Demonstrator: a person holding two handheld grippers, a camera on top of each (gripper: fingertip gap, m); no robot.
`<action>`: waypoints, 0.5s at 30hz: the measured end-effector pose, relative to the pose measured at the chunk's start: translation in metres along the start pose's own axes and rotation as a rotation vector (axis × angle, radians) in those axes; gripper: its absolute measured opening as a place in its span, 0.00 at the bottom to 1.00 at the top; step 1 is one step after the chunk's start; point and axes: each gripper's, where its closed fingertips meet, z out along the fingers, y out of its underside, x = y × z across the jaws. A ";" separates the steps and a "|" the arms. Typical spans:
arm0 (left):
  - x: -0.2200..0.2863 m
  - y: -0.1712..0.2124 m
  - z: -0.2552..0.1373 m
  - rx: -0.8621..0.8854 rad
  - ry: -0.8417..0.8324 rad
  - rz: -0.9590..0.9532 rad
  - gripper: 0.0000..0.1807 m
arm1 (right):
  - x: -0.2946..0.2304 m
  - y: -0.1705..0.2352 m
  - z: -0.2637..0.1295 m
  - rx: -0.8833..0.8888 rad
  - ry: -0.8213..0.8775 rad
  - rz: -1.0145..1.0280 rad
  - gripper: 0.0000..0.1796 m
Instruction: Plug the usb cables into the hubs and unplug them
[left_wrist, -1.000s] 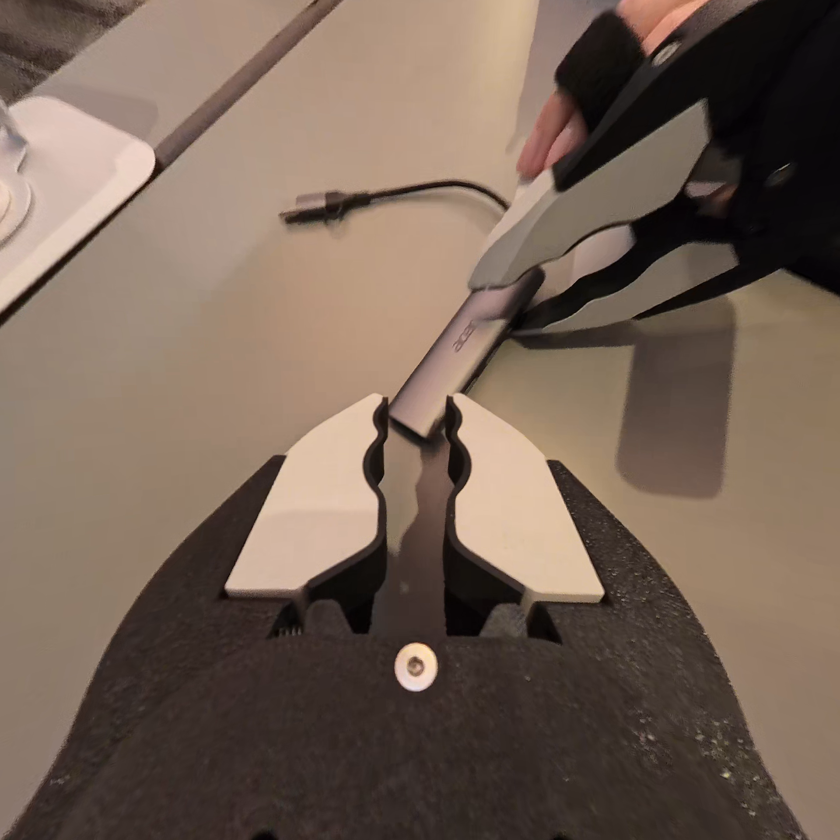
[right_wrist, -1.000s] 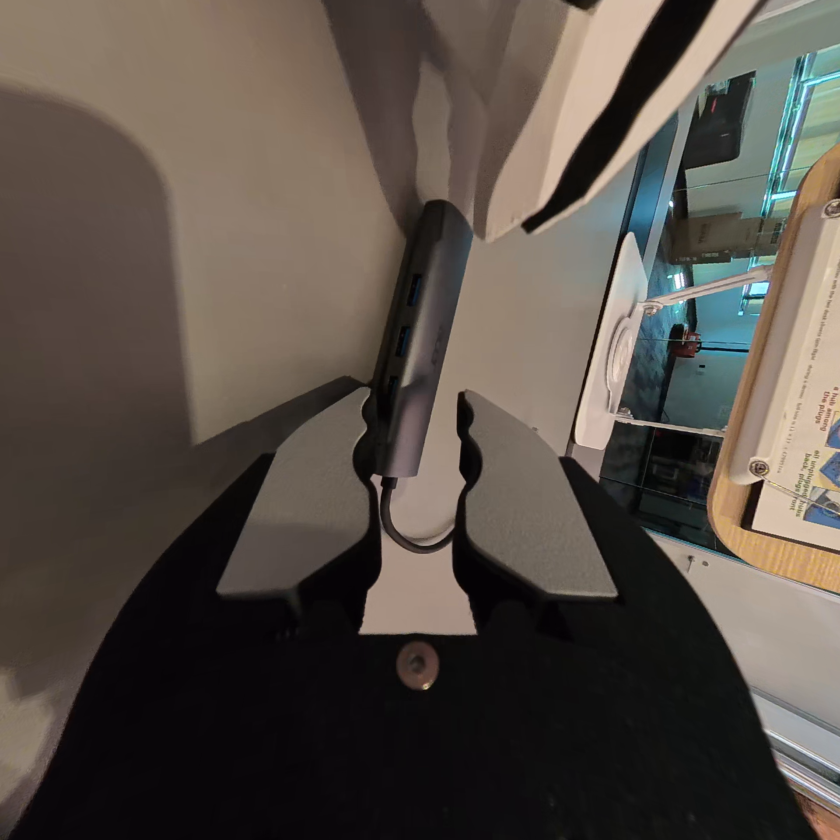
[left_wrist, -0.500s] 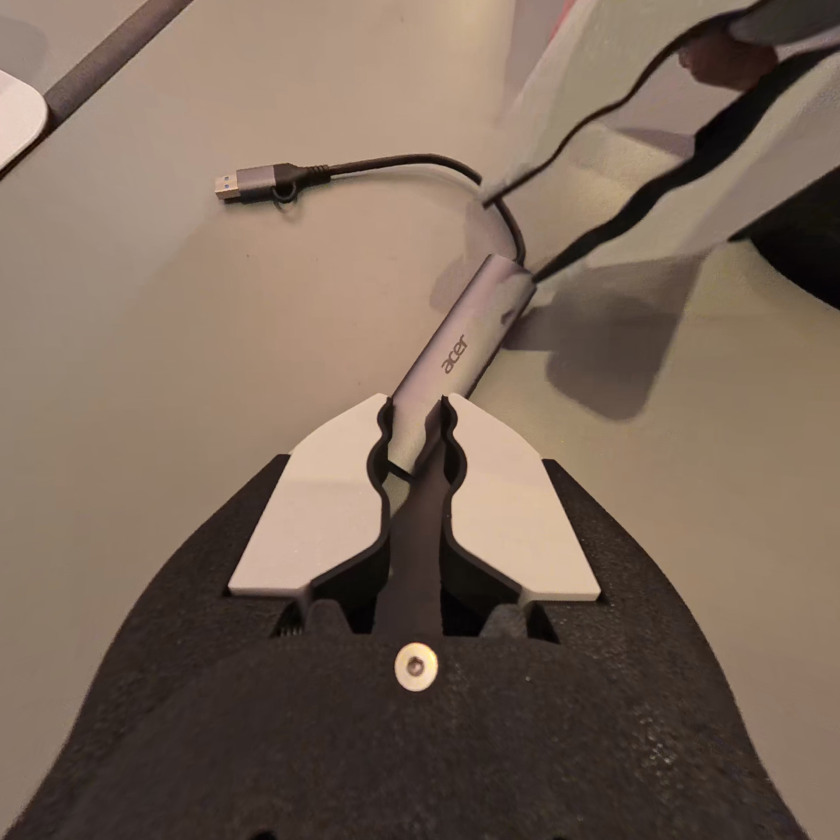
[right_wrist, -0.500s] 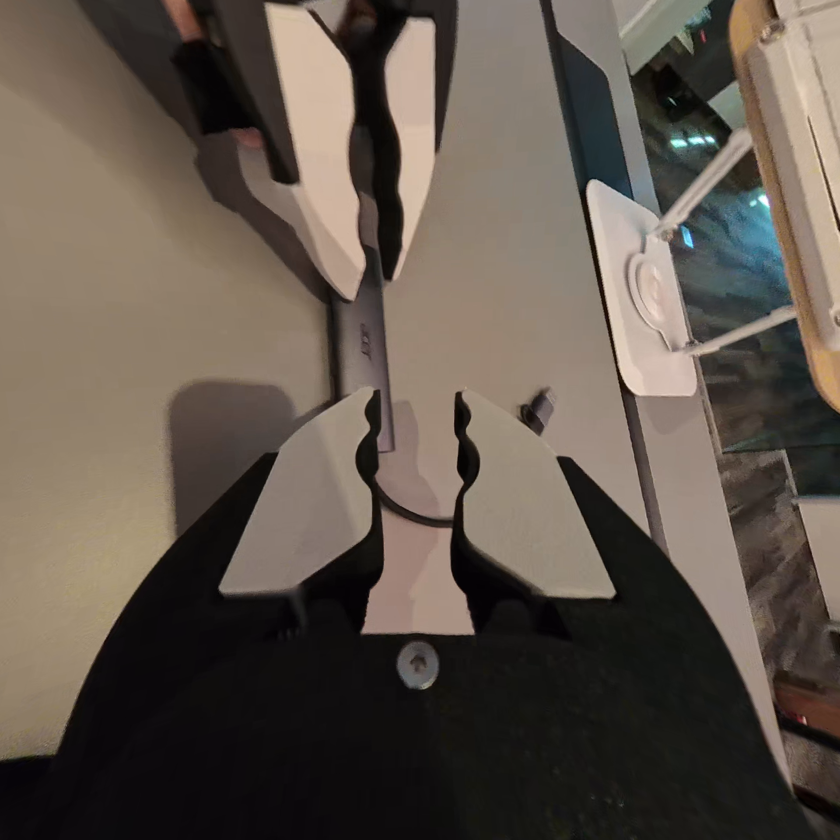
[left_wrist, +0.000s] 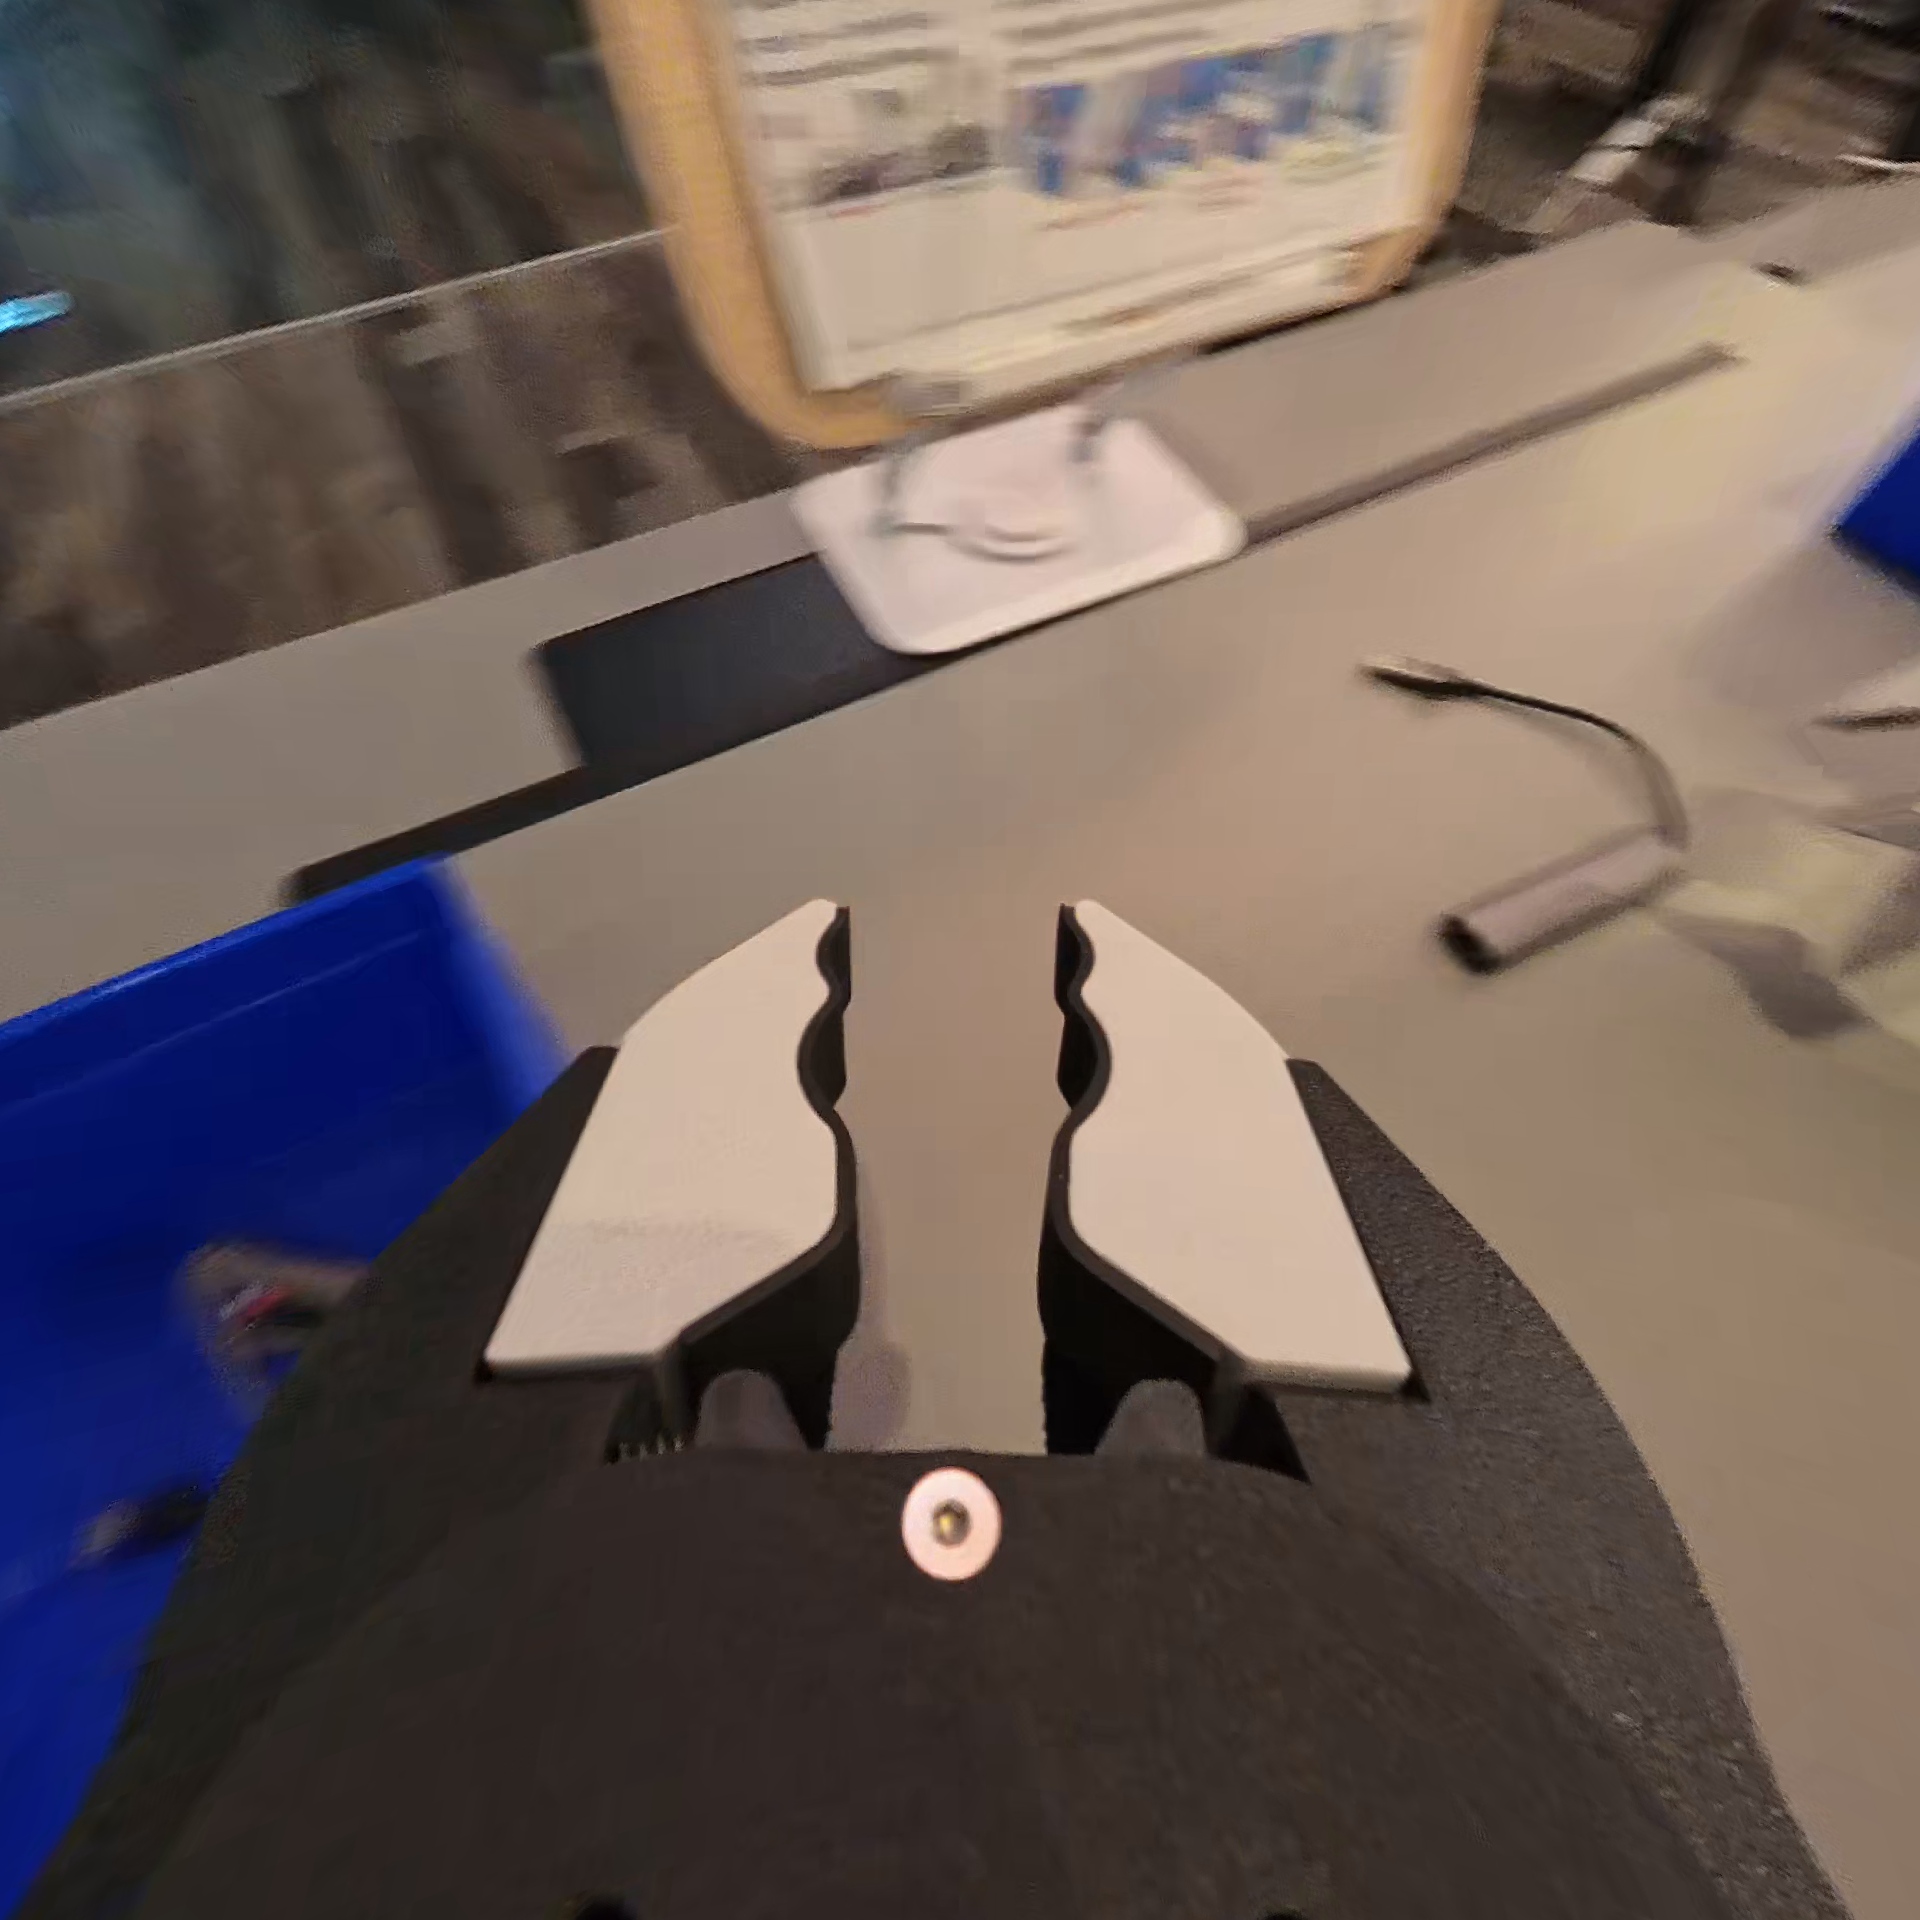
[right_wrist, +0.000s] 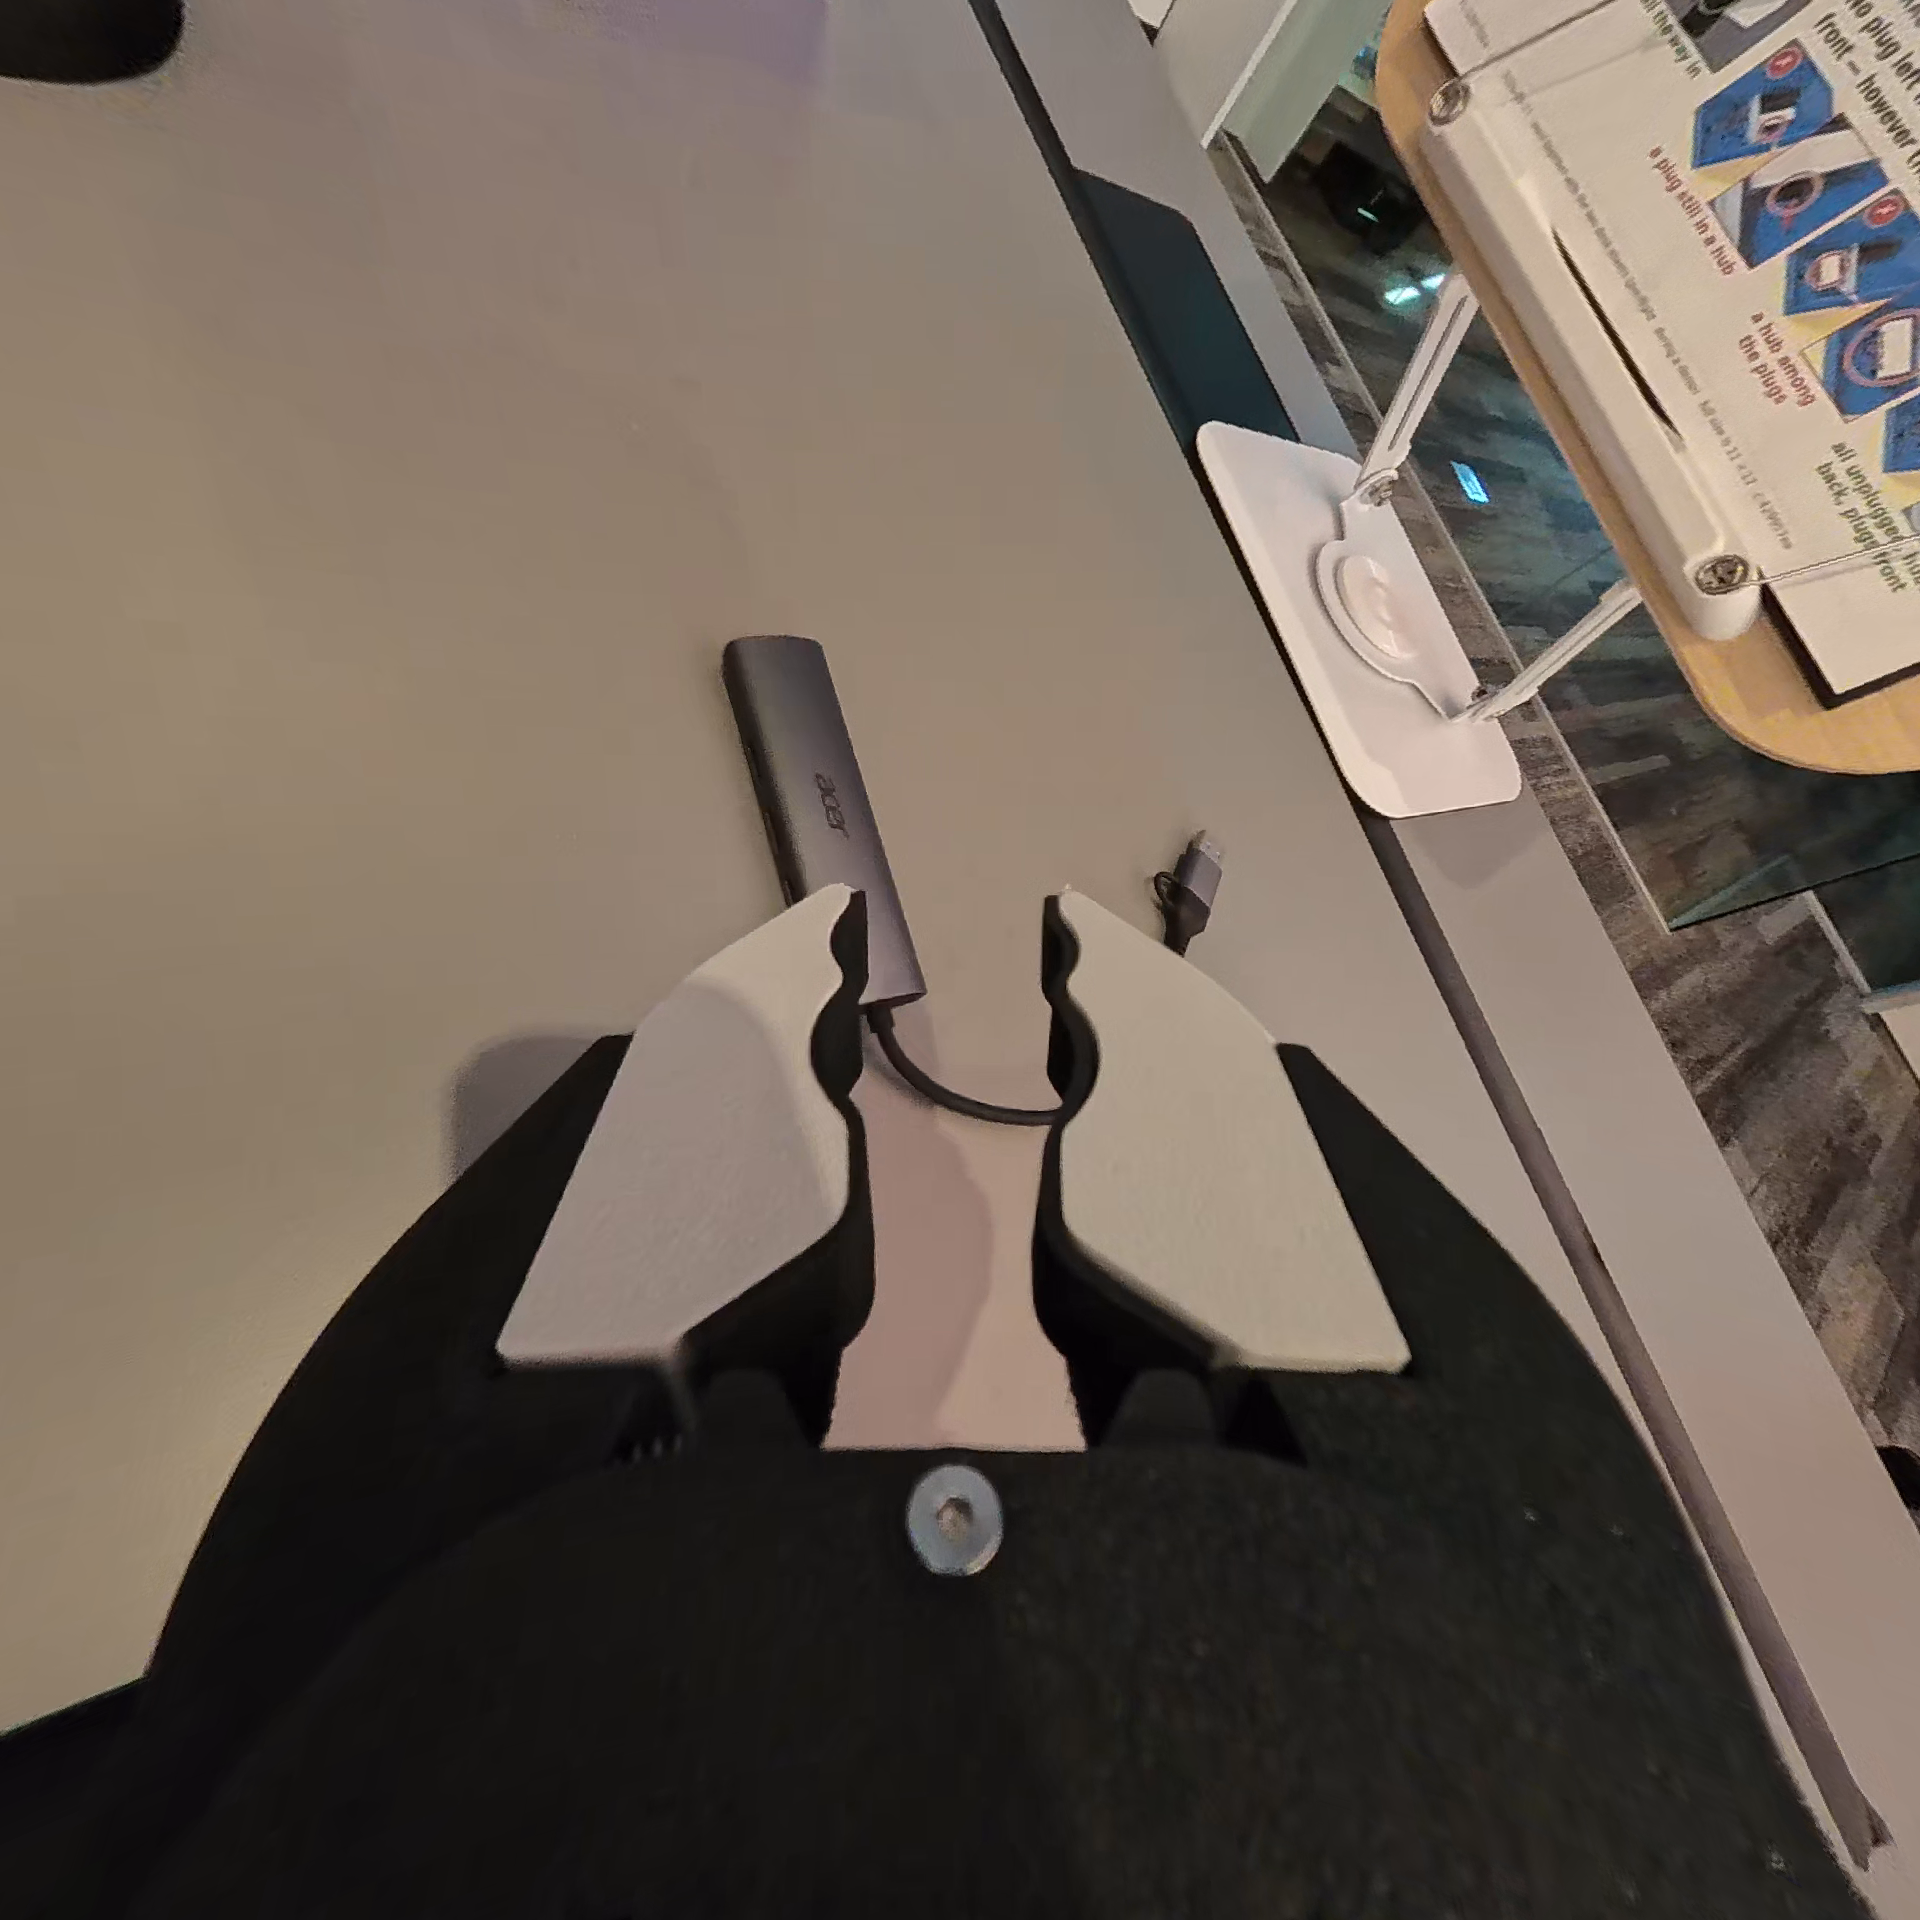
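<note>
the left gripper (left_wrist: 953, 914) has let go of the grey hub (right_wrist: 821, 810) and swung away; it now hangs spread and empty near a blue bin (left_wrist: 239, 1060). the hub lies flat on the grey table (right_wrist: 364, 520), its cable (right_wrist: 966, 1096) curling to a loose plug (right_wrist: 1195, 883). the right gripper (right_wrist: 951, 904) hovers parted above the hub's cable end, gripping nothing.

The right fingers (right_wrist: 727, 1122) hide part of the hub (right_wrist: 821, 810).
</note>
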 end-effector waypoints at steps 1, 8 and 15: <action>-0.033 0.004 -0.007 -0.026 -0.052 -0.039 0.19 | -0.001 -0.002 -0.001 0.003 0.005 -0.001 0.17; -0.143 0.110 0.017 -0.489 -0.100 -0.520 0.09 | -0.003 -0.002 0.001 -0.007 0.064 -0.016 0.18; -0.174 0.159 0.044 -0.673 -0.201 -0.693 0.11 | 0.002 0.008 -0.006 -0.015 0.104 0.001 0.18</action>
